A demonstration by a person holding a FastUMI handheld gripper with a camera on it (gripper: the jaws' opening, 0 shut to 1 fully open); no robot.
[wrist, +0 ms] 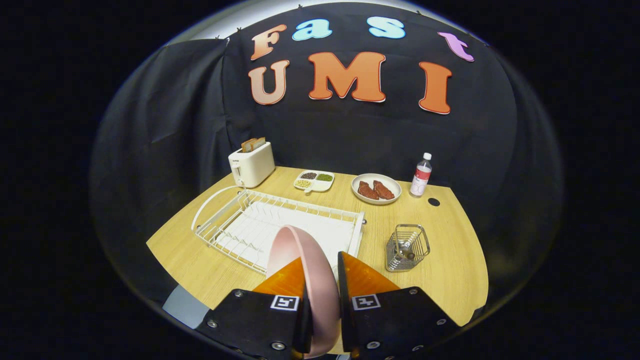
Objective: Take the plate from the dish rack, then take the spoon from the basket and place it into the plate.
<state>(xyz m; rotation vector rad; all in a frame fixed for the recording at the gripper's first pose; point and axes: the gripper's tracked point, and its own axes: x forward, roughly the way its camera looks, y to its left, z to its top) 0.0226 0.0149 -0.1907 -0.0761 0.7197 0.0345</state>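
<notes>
Far left, toaster (251, 162); nearer, white rack (240, 220). Centre near, gripper (321, 280) clenched on pink plate (300, 260), held on edge above rack's near end. Right, wire basket (407, 247) holding spoon (406, 245). Far right, bottle (421, 175).

Pink plate (300, 260): smooth, matt finish. Dish rack (250, 220): white coated wire. Basket (407, 247): shiny metal wire. Table (450, 235): light wood-grain surface. Toaster (251, 164): glossy white plastic. Gripper (322, 272) fingers (287, 280): glossy orange plastic.

Bare table (440, 235) surrounds the basket (407, 247); dish rack (280, 225) stands well left.
</notes>
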